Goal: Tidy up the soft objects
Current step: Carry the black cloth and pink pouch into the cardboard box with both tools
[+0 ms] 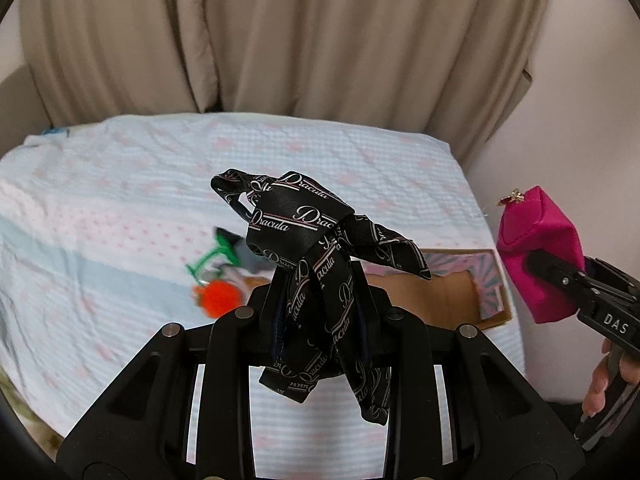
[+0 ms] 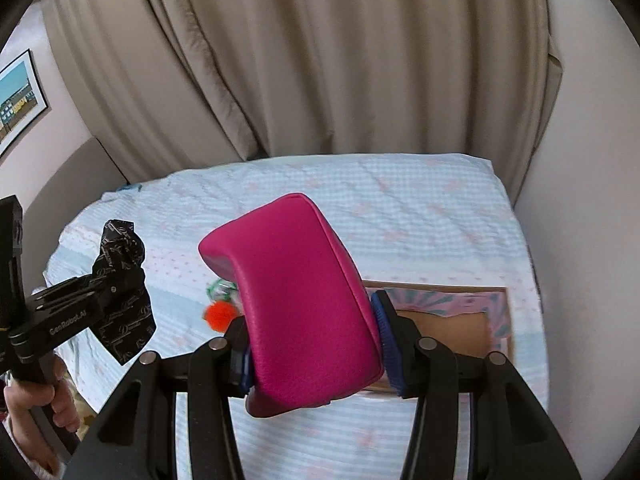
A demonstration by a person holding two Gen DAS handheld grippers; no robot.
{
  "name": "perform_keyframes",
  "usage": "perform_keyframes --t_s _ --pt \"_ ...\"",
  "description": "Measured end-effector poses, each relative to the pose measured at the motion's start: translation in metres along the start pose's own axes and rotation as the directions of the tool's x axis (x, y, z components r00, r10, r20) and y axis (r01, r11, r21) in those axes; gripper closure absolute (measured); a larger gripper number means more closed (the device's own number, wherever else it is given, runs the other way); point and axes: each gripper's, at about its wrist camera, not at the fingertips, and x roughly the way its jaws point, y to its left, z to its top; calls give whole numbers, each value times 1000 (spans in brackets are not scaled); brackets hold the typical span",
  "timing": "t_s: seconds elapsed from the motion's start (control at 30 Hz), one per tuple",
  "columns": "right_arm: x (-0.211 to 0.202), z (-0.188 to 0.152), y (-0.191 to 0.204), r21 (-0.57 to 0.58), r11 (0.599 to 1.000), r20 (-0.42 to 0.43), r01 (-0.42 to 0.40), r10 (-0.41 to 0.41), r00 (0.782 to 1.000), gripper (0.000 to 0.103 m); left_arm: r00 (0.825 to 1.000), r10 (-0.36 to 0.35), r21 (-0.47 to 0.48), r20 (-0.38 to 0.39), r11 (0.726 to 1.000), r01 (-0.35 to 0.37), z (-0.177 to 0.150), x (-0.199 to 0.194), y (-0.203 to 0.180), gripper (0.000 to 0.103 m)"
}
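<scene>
My left gripper is shut on a black knotted tie printed with "Dracula" and holds it above the bed; the tie also shows at the left of the right wrist view. My right gripper is shut on a magenta pouch and holds it in the air over the near edge of an open cardboard box. The pouch shows at the right of the left wrist view, with a gold zip charm on top.
The bed has a light blue and pink quilt. An orange pompom and a green item lie by the box. Beige curtains hang behind. A wall runs along the right side.
</scene>
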Motion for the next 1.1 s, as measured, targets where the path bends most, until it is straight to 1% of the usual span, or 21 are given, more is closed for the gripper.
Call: perform_keyframes --t_s 0.1,0.17,0.27,0.4,0.47,0.57,0.67,0.73,0.83,1.0,1.1 --pt "8 2 -34 2 1000 -43 22 -22 999 57 999 -29 -5 -38 1000 29 -3 25 -34 78" --pt "16 0 -53 8 1000 -71 30 -29 997 57 998 -39 -1 -58 999 39 -8 38 -51 78" --pt "33 -5 -80 13 999 -114 40 -38 993 57 993 -58 2 -98 998 59 -7 68 -73 78" --pt "63 -14 -113 31 997 -178 76 -69 982 57 983 -75 9 -167 997 78 -8 114 -104 78" --pt "79 -19 -129 51 995 -211 82 -70 975 57 977 -75 13 -198 997 79 -9 135 -114 78" --pt "107 -27 -147 49 994 -269 96 -80 960 57 964 -71 16 -256 997 78 -13 170 -130 78" --pt "135 -38 -159 29 994 -314 105 -90 945 57 943 -68 3 -327 997 73 -18 210 -140 78" --pt "155 -46 -167 14 994 -346 105 -94 934 57 925 -60 -8 -375 998 62 -24 237 -143 78" --pt "177 -59 -172 -27 994 -379 101 -104 920 57 904 -54 -26 -424 999 47 -33 269 -146 78" --pt "204 -77 -176 -67 994 -410 83 -103 906 56 875 -35 -46 -483 999 15 -43 311 -149 78" --pt "213 -84 -178 -80 994 -420 75 -102 902 56 867 -23 -45 -499 999 1 -43 327 -154 78"
